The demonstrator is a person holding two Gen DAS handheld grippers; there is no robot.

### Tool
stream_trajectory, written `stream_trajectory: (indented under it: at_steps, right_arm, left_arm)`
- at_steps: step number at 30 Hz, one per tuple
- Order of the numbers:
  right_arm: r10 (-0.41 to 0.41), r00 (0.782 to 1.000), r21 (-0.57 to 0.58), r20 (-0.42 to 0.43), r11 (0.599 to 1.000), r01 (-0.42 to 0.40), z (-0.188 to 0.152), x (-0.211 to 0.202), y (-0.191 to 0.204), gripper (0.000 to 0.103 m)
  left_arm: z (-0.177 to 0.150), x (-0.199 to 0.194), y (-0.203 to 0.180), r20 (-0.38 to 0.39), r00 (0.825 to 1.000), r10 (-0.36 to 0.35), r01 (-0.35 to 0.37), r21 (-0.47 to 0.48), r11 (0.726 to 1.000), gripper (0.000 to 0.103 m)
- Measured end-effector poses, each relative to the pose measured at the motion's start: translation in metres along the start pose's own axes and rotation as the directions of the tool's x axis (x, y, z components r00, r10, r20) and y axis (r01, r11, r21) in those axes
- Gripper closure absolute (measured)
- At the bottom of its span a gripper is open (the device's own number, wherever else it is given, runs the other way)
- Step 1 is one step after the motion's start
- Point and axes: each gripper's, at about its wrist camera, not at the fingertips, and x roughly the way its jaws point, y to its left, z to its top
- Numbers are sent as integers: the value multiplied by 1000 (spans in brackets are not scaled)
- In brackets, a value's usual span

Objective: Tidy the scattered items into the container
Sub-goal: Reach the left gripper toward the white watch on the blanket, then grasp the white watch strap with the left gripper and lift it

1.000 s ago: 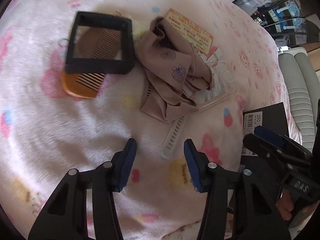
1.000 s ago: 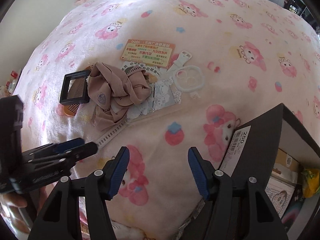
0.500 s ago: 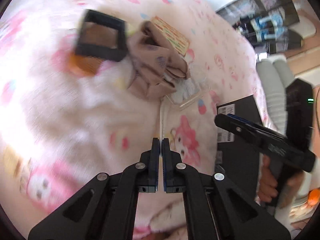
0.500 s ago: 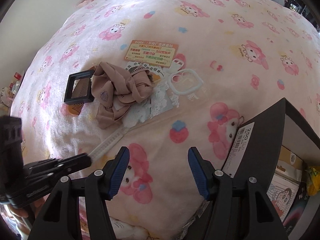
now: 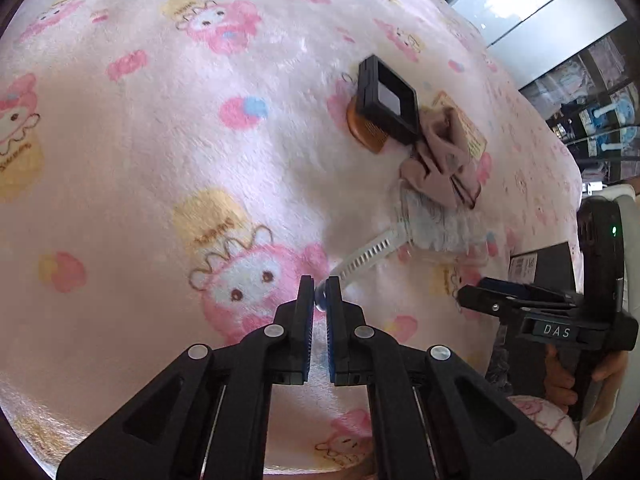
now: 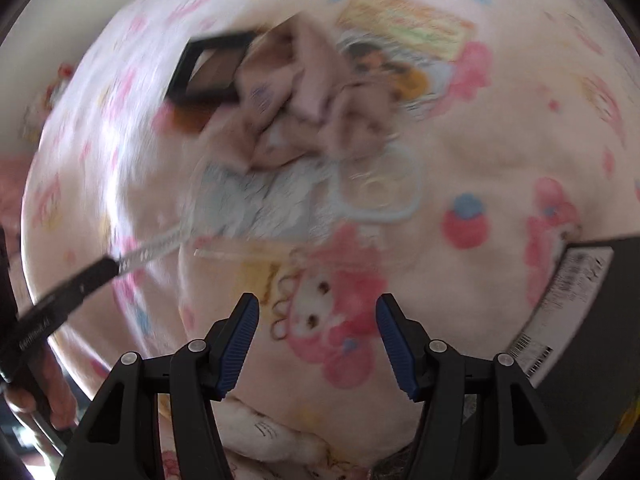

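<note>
Left gripper (image 5: 320, 300) is pinching the white strap's (image 5: 368, 254) free end to drag it from under the pile mid-blanket; right gripper (image 6: 318, 340) is hovering spread, empty, box (image 6: 592, 320) waiting at blanket's (image 5: 160, 160) right edge.

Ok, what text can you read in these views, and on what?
"DAS": right hand-held gripper, on its body.
Box label: barcode and print, blurred, unreadable.
Orange card: print blurred, unreadable.
Left hand-held gripper, on its body in the right view: white lettering, too blurred.
Blanket: brown script, illegible.
</note>
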Motion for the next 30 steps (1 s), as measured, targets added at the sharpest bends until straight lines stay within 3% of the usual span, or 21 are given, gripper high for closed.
stream_trajectory:
  at_steps: [2, 6, 11, 13, 15, 17, 21, 25, 27, 30]
  right_arm:
    - [27, 999, -37, -20, 999, -28, 7, 7, 10, 46]
    - [-78, 997, 23, 4, 997, 78, 30, 16, 3, 49]
    - [-62, 976, 136, 207, 990, 34, 47, -18, -12, 49]
    - [-27, 971, 156, 238, 988, -11, 51, -24, -15, 49]
    - [-15, 979, 157, 201, 987, -18, 54, -22, -14, 49]
    - [-29, 984, 153, 178, 988, 2, 51, -20, -10, 49]
    - [-8, 993, 108, 120, 994, -5, 40, -17, 4, 49]
    - [31, 999, 58, -5, 998, -31, 40, 3, 17, 49]
    - [-15, 1000, 54, -24, 998, 17, 44, 14, 23, 49]
    - [9, 1000, 65, 1, 998, -9, 55, 20, 31, 49]
  left_arm:
    - [-2, 5, -2, -16, 1000, -23, 23, 0, 1000, 95]
    - [-4, 11, 7, -41, 996, -77, 76, -27, 997, 92]
    - [0, 24, 7, -74, 983, -168, 164, -59, 985, 91]
    - [-3, 25, 18, -80, 979, -189, 182, -85, 980, 78]
    - [-1, 33, 17, -94, 970, -226, 217, -98, 971, 77]
    - [0, 37, 14, -98, 972, -212, 204, -81, 976, 101]
    - [-3, 11, 22, -42, 972, -230, 227, -69, 971, 102]
    - [3, -27, 33, 44, 983, -176, 178, -55, 982, 102]
    - [5, -41, 39, 70, 981, -181, 185, -51, 981, 102]
    - [4, -53, 48, 81, 985, -150, 153, -34, 988, 102]
